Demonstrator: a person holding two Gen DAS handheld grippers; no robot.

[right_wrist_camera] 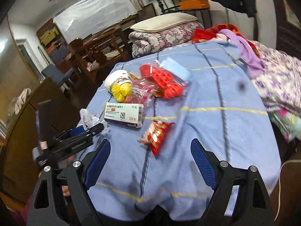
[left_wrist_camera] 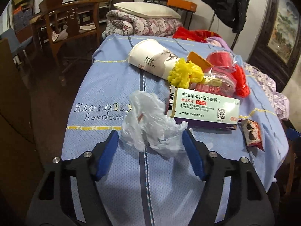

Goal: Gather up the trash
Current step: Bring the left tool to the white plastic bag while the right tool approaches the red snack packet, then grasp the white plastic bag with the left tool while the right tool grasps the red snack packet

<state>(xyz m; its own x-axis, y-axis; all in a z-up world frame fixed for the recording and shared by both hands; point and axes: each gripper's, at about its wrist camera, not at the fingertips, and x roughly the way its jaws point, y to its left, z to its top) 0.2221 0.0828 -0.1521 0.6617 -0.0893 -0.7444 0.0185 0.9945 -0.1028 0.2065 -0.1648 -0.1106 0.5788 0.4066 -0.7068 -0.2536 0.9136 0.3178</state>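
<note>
Nearest the left wrist camera, the left tool is seen with its blue pads on either side of a crumpled clear plastic bag. The right pad appears to touch the bag's edge, while a gap is left at the left pad, so the bag is judged not yet gripped: the left tool is released, with the bag between its fingers. In the right wrist view the right tool is spread wide with nothing between its pads.

The bag lies straight ahead of the left tool, at the centre of the frame, and its longer dimension runs away from the camera towards the upper part of the frame. A clean pinch across its width is therefore judged possible. The left tool is clearly the nearer one; in the right wrist view the bag is seen at the left of the frame, well apart from the right tool.

Just right of the bag a white medicine box is seen, with a paper cup, yellow mesh and red packaging above it. A red snack wrapper lies ahead of the right tool.

Everything rests on a bed covered with a blue sheet. A folded quilt, a pillow and a wooden chair are visible in the upper part of the frame.
</note>
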